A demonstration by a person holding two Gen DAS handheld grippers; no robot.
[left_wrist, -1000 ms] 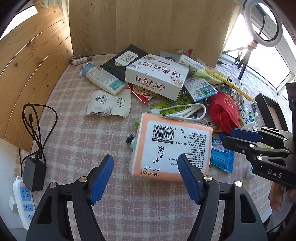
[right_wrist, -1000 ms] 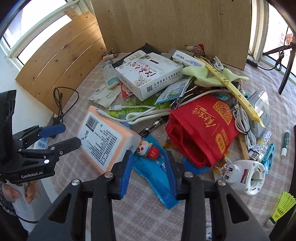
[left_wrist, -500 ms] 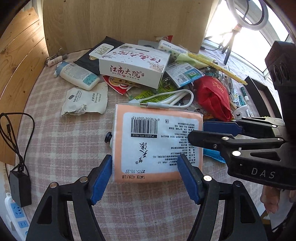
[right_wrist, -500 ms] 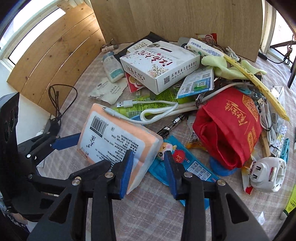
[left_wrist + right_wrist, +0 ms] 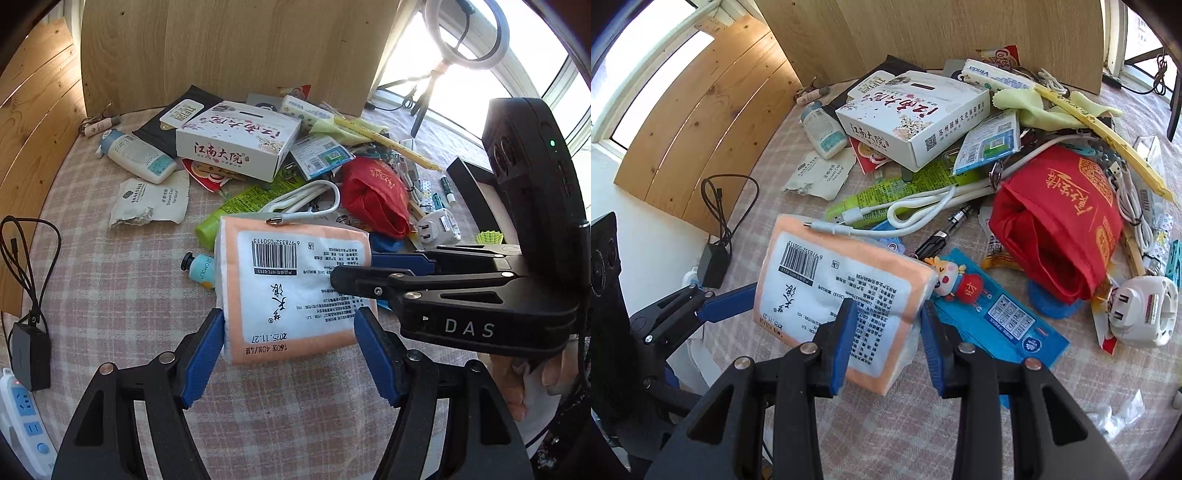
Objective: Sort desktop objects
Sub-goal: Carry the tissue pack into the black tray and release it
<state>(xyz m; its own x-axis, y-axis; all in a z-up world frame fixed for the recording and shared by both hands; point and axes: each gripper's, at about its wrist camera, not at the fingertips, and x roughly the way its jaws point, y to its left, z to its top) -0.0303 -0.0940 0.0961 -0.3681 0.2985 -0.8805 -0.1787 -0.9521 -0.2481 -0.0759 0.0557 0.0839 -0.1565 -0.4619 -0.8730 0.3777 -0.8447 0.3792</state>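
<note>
Orange tissue pack (image 5: 827, 291) (sealed) pinched in right gripper (image 5: 886, 343).

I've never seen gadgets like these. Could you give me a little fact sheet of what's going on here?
Setting: table with a checked cloth, heaped with clutter
Focus item: orange tissue pack, barcode side up
Left gripper: jaws wide, either side of the pack's near end
Right gripper: pack's corner between its jaws; unclear whether it grips
On the pack: plug end of a white cable
Nearby: red bag, white box
</note>
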